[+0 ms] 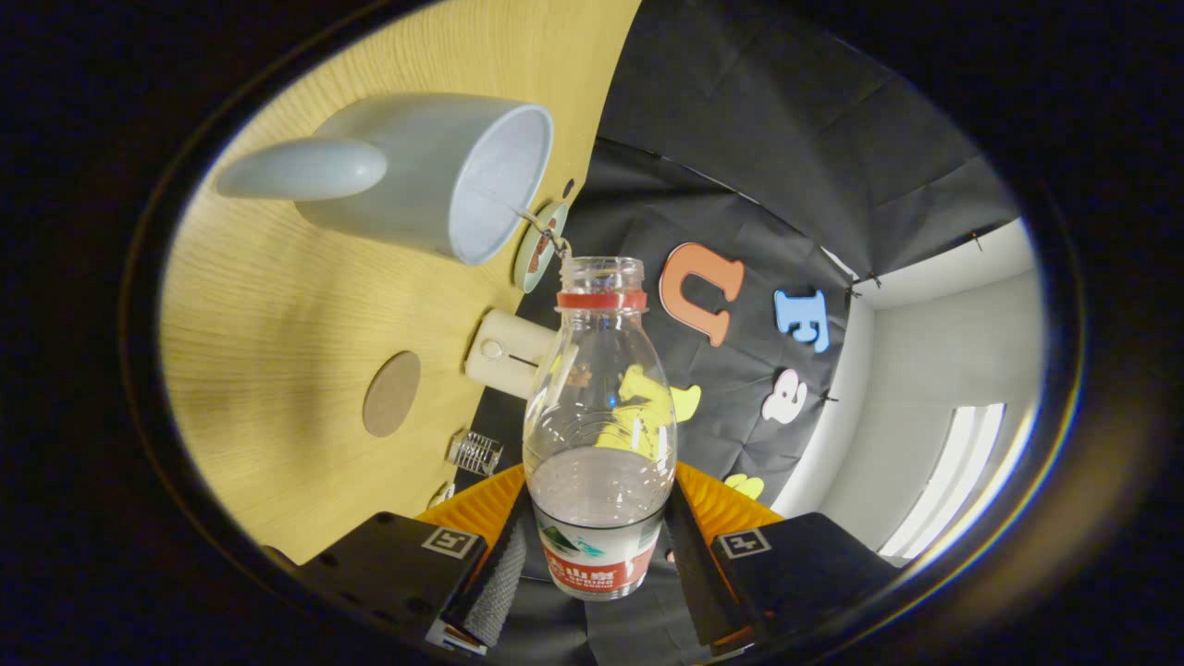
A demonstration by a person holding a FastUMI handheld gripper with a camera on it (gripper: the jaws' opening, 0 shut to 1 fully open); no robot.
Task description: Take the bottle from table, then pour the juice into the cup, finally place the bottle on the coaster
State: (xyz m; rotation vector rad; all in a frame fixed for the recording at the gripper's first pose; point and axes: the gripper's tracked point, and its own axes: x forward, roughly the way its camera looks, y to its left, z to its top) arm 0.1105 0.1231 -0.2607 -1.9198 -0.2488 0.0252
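Observation:
My gripper (597, 555) is shut on a clear plastic bottle (599, 407) with a red neck ring and a red-and-white label. Both fingers press on its lower body. The bottle is uncapped and tipped over sideways, with a little clear liquid pooled at its base end. A thin stream runs from its mouth (601, 270) toward the rim of the pale blue cup (435, 176), which stands on the wooden table (277, 314) with its handle toward me. A round brown coaster (391, 393) lies on the table between the cup and my fingers.
A cream cylindrical object (507, 353), a small round dish (539, 246) and a small clear ribbed item (474, 452) sit on the table near its far edge. Black cloth wall and a white wall lie beyond the bottle.

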